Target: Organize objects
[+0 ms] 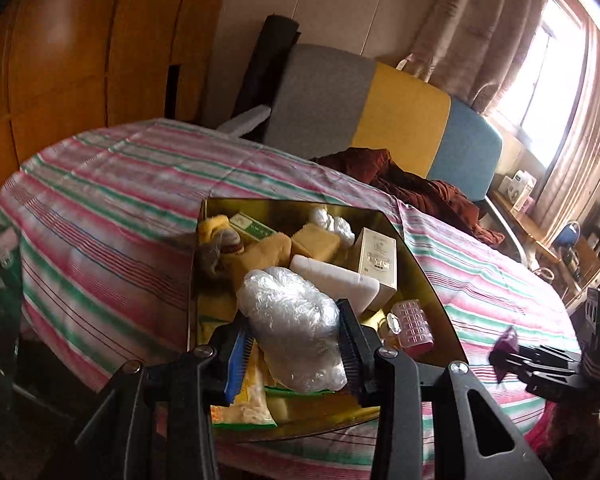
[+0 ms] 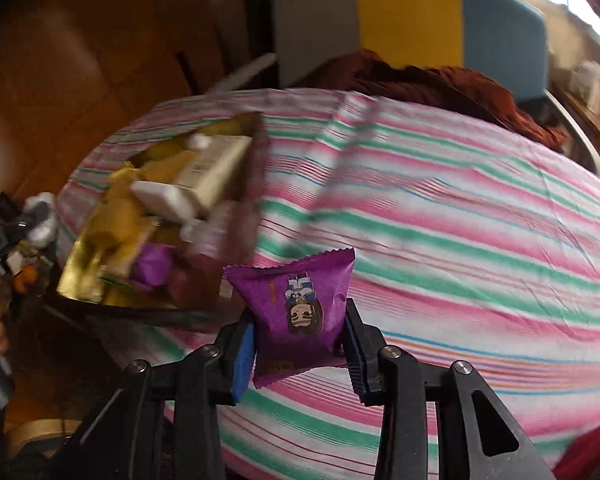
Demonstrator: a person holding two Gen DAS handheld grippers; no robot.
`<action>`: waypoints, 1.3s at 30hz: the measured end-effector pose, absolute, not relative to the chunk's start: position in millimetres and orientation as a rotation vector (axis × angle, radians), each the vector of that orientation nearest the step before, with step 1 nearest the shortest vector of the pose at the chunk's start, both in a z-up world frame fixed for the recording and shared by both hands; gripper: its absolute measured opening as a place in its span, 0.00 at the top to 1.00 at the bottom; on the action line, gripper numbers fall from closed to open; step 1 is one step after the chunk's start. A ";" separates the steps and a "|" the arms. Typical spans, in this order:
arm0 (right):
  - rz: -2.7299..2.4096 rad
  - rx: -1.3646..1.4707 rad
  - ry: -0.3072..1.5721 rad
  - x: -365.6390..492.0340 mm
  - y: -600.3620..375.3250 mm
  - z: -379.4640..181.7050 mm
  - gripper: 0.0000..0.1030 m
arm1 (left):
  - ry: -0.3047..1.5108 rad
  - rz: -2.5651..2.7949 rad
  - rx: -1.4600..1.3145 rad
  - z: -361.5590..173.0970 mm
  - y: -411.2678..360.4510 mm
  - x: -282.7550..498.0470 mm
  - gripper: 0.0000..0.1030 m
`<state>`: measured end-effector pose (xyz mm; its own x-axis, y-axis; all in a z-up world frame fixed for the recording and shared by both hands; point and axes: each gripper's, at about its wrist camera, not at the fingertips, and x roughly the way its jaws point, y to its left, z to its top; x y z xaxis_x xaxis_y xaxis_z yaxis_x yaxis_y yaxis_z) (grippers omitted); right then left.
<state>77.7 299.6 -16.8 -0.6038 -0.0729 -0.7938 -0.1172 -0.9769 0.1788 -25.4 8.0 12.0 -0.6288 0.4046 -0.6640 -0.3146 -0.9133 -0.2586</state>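
Note:
My left gripper point(image 1: 296, 354) is shut on a crumpled clear plastic bag point(image 1: 292, 320) and holds it over the near end of a gold tray point(image 1: 428, 280). The tray holds a cream box point(image 1: 376, 260), a white foam block point(image 1: 336, 280), a pink hair roller point(image 1: 414, 326), yellow plush items point(image 1: 260, 254) and a snack packet point(image 1: 248, 400). My right gripper point(image 2: 300, 344) is shut on a purple snack packet point(image 2: 300, 304) above the striped cloth, right of the tray point(image 2: 84, 284). The right gripper also shows in the left wrist view point(image 1: 508, 354), at the right.
The tray lies on a table with a pink, green and white striped cloth point(image 1: 112, 200). A chair with a grey, yellow and blue back point(image 1: 380, 112) stands behind, with dark red fabric point(image 1: 420, 192) on it. A wooden wardrobe point(image 1: 80, 48) is at left, a curtained window point(image 1: 540, 60) at right.

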 end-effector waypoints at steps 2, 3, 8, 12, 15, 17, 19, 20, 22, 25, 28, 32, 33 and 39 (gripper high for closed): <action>2.818 -1.403 0.294 65.7 279.8 -12.5 0.62 | -0.164 2.503 -1.067 10.9 12.6 -24.7 0.61; 2.836 -1.416 0.278 59.8 270.7 -12.4 0.62 | -0.161 2.495 -1.067 9.9 15.3 -25.1 0.61; 2.886 -1.471 0.229 35.1 235.9 -20.5 0.61 | -0.120 2.441 -1.068 5.7 35.4 -26.8 0.61; 2.889 -1.525 0.222 21.5 222.4 -37.9 0.55 | -0.114 2.401 -1.071 2.2 47.8 -30.3 0.61; 2.874 -1.558 0.215 17.7 216.4 -48.0 0.45 | -0.103 2.380 -1.076 -1.2 56.4 -33.7 0.61; 2.863 -1.575 0.220 18.0 216.4 -52.9 0.37 | -0.092 2.370 -1.082 -4.3 62.3 -36.9 0.61; 2.856 -1.581 0.218 19.0 217.0 -54.6 0.36 | -0.079 2.359 -1.099 -8.8 68.9 -40.8 0.61; 2.855 -1.585 0.222 19.1 218.1 -55.4 0.36 | -0.071 2.359 -1.106 -10.7 71.5 -42.4 0.60; 2.854 -1.582 0.226 20.7 220.3 -55.1 0.31 | -0.046 2.363 -1.106 -14.0 77.2 -44.6 0.60; 2.856 -1.573 0.213 24.0 221.0 -52.9 0.27 | -0.007 2.377 -1.092 -16.8 85.4 -48.4 0.56; 2.849 -1.554 0.143 27.2 217.9 -48.7 0.18 | 0.003 2.382 -1.105 -19.6 88.3 -55.1 0.50; 2.845 -1.542 0.034 28.8 216.1 -40.8 0.17 | -0.003 2.395 -1.132 -23.7 85.7 -59.2 0.47; 2.842 -1.535 0.008 29.0 216.4 -38.7 0.15 | -0.005 2.401 -1.132 -24.2 84.3 -58.6 0.46; 2.796 -1.480 -0.268 28.4 219.2 -23.8 0.05 | -0.002 2.451 -1.127 -22.5 68.1 -49.8 0.46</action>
